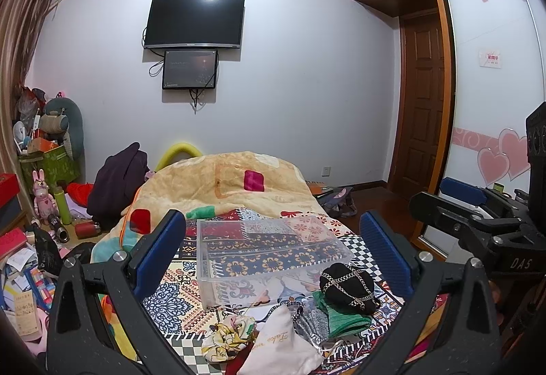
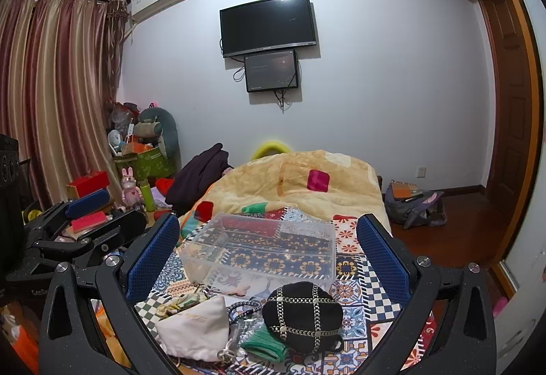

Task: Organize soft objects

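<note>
A clear plastic bin (image 1: 269, 255) (image 2: 262, 247) sits empty on the patterned bedspread (image 1: 170, 303). In front of it lies a pile of soft items: a black hat with silver chains (image 1: 348, 286) (image 2: 302, 315), a green knit piece (image 1: 344, 318) (image 2: 264, 342), a white drawstring pouch (image 1: 279, 351) (image 2: 196, 329), a floral scrunchie (image 1: 227, 335) (image 2: 179, 301) and a grey glittery piece (image 1: 309, 323). My left gripper (image 1: 273, 248) is open above the pile, holding nothing. My right gripper (image 2: 268, 248) is open above the hat, holding nothing.
A beige blanket (image 1: 232, 180) (image 2: 293, 180) is heaped at the bed's far end. Clutter, boxes and toys (image 1: 44, 177) fill the floor at left. A backpack (image 2: 414, 206) lies on the wooden floor at right. A wardrobe with sliding door (image 1: 491, 68) stands right.
</note>
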`<state>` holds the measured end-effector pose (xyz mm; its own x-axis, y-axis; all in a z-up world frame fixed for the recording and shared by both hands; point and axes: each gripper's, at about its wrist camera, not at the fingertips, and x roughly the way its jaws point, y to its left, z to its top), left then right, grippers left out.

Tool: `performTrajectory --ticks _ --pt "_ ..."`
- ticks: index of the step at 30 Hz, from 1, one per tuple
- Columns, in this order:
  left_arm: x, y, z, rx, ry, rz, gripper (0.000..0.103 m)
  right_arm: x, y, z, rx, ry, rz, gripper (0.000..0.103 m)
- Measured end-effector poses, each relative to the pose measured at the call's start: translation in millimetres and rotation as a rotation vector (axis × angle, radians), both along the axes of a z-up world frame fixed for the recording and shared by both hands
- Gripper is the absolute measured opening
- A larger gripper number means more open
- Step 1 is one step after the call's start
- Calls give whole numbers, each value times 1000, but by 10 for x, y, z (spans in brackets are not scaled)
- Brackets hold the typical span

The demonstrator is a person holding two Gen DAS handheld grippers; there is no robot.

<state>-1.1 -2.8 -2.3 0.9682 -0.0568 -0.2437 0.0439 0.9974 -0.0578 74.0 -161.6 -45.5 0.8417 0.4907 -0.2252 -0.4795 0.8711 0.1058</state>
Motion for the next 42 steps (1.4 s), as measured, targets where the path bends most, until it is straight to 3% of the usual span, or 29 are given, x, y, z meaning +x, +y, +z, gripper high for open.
performTrajectory --ticks 26,33,37,42 --pt "6 -12 -28 0 7 -8 103 12 -44 0 19 -2 1 103" --pt "89 70 -84 -28 51 -11 103 50 -64 -68 22 16 6 103" --pt "194 185 -199 -54 125 -26 86 117 -81 -185 10 64 14 99" --pt "314 321 -449 -78 232 -26 77 261 -81 -420 -26 166 15 83"
